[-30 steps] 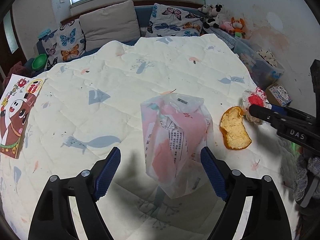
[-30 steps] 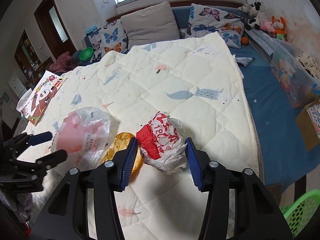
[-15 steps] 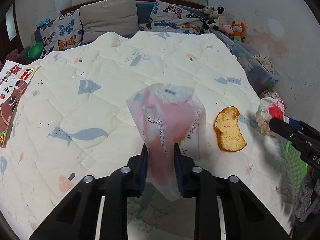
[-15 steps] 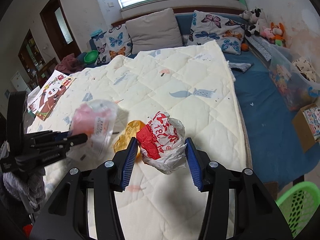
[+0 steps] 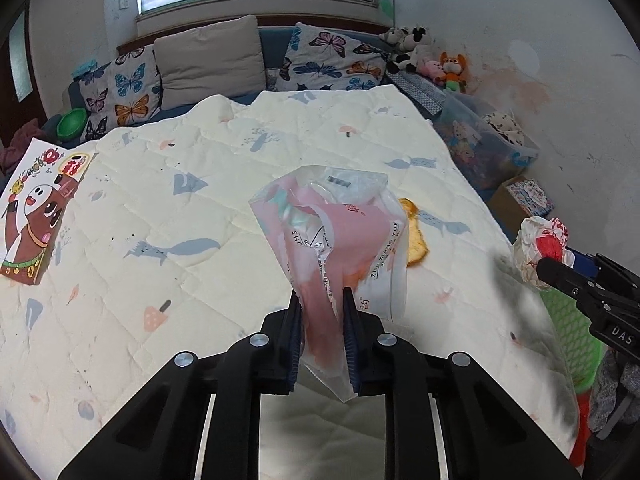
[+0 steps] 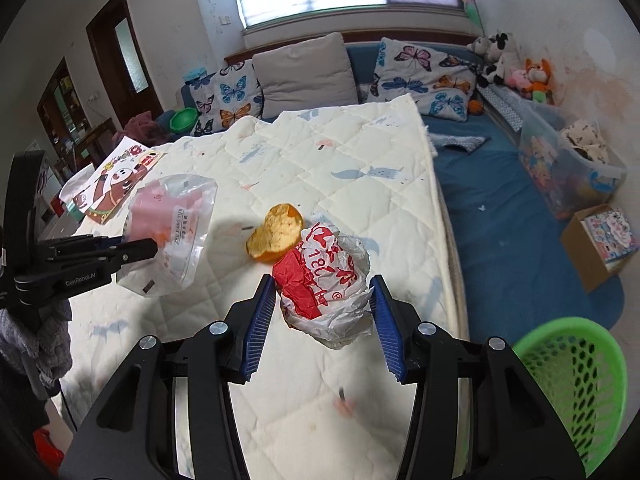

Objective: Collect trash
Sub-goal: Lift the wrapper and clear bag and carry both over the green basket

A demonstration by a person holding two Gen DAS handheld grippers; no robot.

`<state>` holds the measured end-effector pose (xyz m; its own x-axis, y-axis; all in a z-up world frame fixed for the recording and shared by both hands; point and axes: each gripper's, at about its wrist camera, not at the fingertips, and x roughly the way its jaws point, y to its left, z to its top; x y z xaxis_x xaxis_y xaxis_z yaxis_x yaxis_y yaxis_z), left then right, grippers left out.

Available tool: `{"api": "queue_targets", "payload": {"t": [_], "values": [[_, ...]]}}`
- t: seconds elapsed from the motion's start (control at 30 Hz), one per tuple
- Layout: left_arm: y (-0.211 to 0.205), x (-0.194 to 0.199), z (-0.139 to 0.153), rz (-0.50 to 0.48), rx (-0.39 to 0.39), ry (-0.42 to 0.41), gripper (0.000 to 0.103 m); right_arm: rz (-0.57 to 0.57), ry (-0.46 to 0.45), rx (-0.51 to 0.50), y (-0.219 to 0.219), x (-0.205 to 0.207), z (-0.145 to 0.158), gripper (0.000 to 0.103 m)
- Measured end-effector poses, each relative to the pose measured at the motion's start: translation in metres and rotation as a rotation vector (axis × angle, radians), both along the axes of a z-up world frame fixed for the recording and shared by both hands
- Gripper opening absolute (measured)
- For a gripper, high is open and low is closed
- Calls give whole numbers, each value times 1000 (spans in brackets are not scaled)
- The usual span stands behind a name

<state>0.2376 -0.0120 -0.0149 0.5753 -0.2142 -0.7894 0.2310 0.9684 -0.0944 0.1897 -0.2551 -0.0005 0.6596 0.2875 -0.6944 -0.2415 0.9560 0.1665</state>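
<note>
My left gripper (image 5: 322,316) is shut on a clear pink-printed plastic bag (image 5: 336,236) and holds it above the quilt; the bag also shows in the right wrist view (image 6: 172,232). My right gripper (image 6: 324,312) is shut on a crumpled red-and-white paper wrapper (image 6: 324,276) and holds it above the bed's right edge; the wrapper also shows in the left wrist view (image 5: 540,248). A bitten piece of bread (image 6: 276,236) lies on the quilt (image 6: 340,168) between the two grippers, partly hidden behind the bag in the left wrist view (image 5: 414,236).
A green mesh basket (image 6: 576,384) stands on the floor at the bed's right front corner. A picture book (image 5: 36,208) lies at the quilt's left edge. Pillows (image 5: 212,60), stuffed toys (image 5: 428,56), a clear storage bin (image 6: 568,164) and a cardboard box (image 6: 600,240) stand along the right.
My left gripper closed on the plastic bag and lifted it off the quilt. My right gripper lifted the wrapper and moved it right, toward the green basket.
</note>
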Motion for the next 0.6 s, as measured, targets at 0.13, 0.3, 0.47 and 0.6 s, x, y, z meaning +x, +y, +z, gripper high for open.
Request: {"api": "queue_targets", "payload": {"t": [0.13, 0.3, 0.47, 0.6], "values": [[-15, -19, 6, -38, -1, -7, 18, -16, -11, -4, -8, -23, 4, 49], [-38, -38, 9, -88, -3, -14, 18, -49, -18, 0, -24, -51, 6, 49], [-62, -54, 12, -134, -1, -18, 18, -94, -14, 2, -46, -75, 3, 49], [-83, -63, 13, -173, 0, -17, 18, -137, -12, 5, -68, -94, 2, 49]]}}
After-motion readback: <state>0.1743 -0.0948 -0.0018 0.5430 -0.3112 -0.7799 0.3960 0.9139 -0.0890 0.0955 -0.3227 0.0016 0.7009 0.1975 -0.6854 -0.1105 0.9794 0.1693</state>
